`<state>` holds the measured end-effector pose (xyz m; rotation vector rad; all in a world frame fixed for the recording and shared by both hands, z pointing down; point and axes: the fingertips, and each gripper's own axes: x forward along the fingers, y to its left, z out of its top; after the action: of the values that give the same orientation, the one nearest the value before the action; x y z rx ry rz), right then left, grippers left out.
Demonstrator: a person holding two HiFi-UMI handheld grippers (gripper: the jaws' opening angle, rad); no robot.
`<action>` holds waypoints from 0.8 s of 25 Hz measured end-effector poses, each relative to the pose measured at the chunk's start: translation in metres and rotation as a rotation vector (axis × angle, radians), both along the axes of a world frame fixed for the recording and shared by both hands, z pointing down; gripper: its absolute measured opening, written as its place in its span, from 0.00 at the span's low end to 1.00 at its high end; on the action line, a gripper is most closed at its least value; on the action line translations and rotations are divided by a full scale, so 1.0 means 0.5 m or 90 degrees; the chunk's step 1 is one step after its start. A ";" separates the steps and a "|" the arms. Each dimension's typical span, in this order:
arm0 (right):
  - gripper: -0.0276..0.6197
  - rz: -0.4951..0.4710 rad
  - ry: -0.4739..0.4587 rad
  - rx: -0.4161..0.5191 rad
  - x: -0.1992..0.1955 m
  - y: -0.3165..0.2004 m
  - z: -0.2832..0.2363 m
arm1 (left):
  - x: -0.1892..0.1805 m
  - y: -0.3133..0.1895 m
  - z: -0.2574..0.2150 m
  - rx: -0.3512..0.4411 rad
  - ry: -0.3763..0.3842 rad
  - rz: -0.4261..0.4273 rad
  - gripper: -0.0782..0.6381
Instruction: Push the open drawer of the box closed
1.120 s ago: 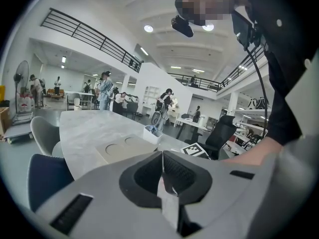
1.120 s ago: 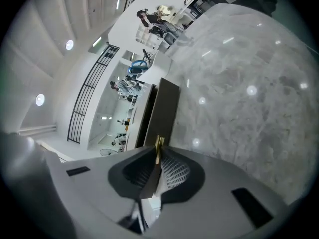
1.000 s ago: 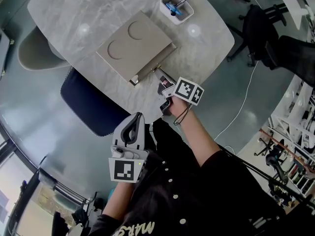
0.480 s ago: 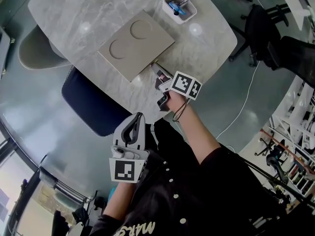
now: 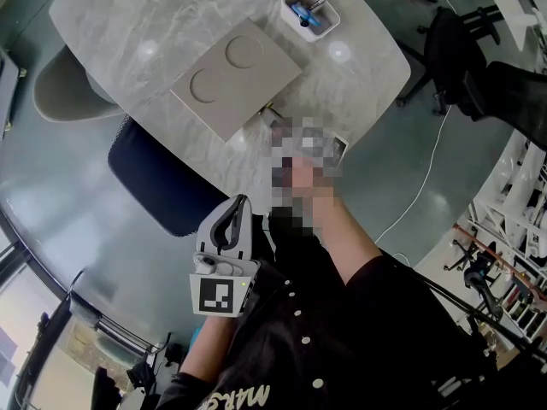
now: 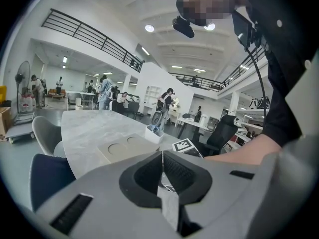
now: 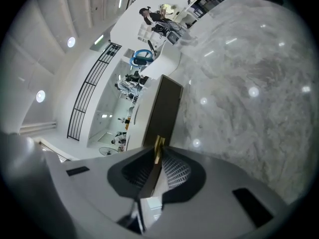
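Observation:
The flat beige box (image 5: 235,79) with two round recesses in its lid lies on the marble table (image 5: 154,24). Its drawer sits flush in the box's near side, with a small brass handle (image 5: 272,109) showing. In the right gripper view the dark drawer front (image 7: 167,106) stands just ahead, and my right gripper (image 7: 155,157) is shut with its tips at the brass handle (image 7: 158,144). A mosaic patch covers that gripper in the head view. My left gripper (image 5: 240,202) is shut and empty, held near my body off the table.
A white pen holder (image 5: 309,11) with blue pens stands at the table's far right. A dark blue chair (image 5: 154,182) and a grey chair (image 5: 64,88) sit at the table's left edge. Black office chairs (image 5: 453,54) stand to the right.
The drawer stuck out of the box a second ago and now sits flush. My right gripper moved forward against it. The left gripper stayed still.

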<state>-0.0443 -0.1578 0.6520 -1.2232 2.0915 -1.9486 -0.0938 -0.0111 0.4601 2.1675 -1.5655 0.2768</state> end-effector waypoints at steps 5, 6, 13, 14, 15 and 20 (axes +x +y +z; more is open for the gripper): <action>0.10 0.003 0.014 0.007 0.029 0.009 -0.013 | 0.009 0.000 -0.017 0.029 0.009 0.012 0.14; 0.09 0.004 0.017 0.010 0.038 0.011 -0.020 | 0.010 -0.003 -0.024 0.034 0.006 0.014 0.13; 0.04 -0.047 0.064 0.092 0.085 0.030 -0.127 | 0.011 -0.014 -0.067 0.060 0.006 0.023 0.13; 0.04 -0.054 0.075 0.110 0.093 0.033 -0.148 | 0.012 -0.016 -0.075 0.066 0.006 0.025 0.13; 0.04 -0.058 0.084 0.131 0.101 0.037 -0.172 | 0.013 -0.018 -0.083 0.071 0.005 0.026 0.13; 0.04 -0.070 0.134 0.253 0.138 0.035 -0.304 | 0.013 -0.041 -0.130 0.107 0.010 0.031 0.13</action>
<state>0.0247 -0.1400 0.4998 -1.2917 2.5345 -1.3831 -0.0874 -0.0314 0.3950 2.3316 -1.5784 0.1480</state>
